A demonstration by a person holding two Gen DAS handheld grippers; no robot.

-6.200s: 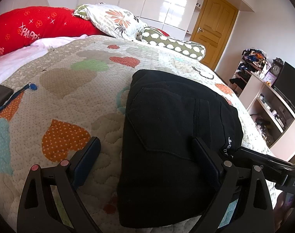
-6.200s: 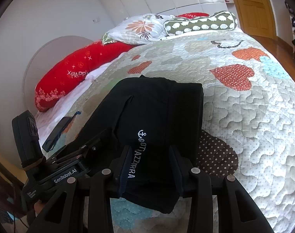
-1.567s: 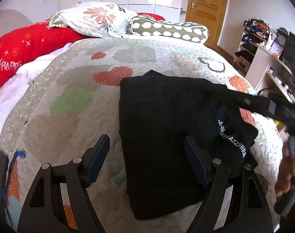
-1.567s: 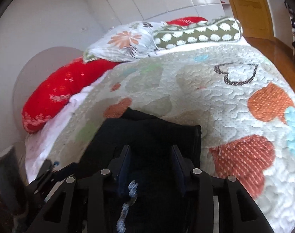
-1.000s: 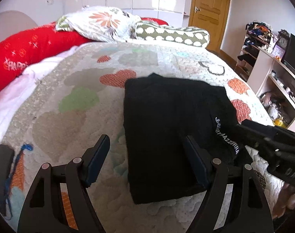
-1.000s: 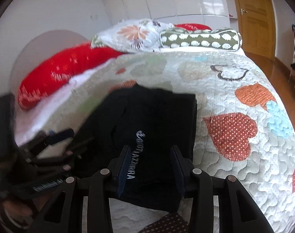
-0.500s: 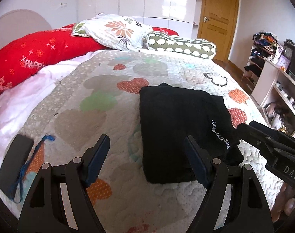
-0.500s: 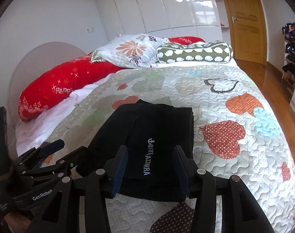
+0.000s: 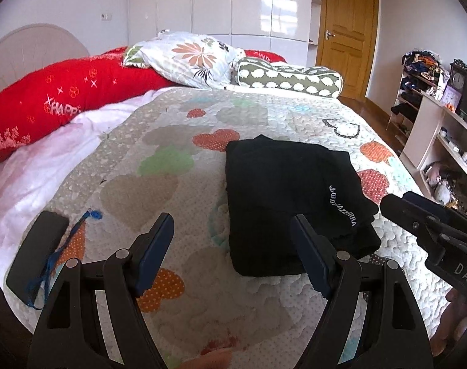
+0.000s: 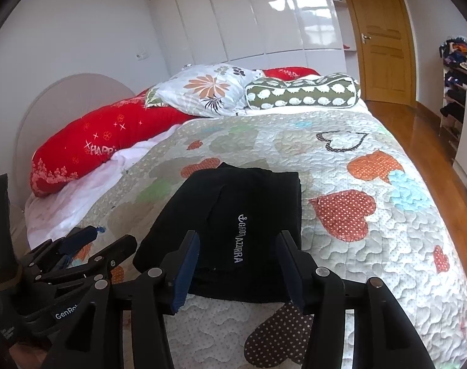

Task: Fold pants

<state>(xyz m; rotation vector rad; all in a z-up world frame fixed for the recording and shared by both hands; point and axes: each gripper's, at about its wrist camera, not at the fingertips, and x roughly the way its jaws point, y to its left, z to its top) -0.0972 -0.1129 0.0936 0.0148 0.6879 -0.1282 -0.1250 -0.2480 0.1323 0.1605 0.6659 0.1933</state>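
Pants (image 9: 284, 196), black, folded into soft limp light stack on heart-print quilt (image 9: 147, 166) right of centre, best pinched at near hem edge; left gripper (image 9: 233, 246) spread, empty; right gripper (image 10: 238, 272) just widening, empty.

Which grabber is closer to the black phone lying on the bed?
Left. The left gripper hangs just beside the phone, while the right gripper sits farther off, in front of the folded pants.
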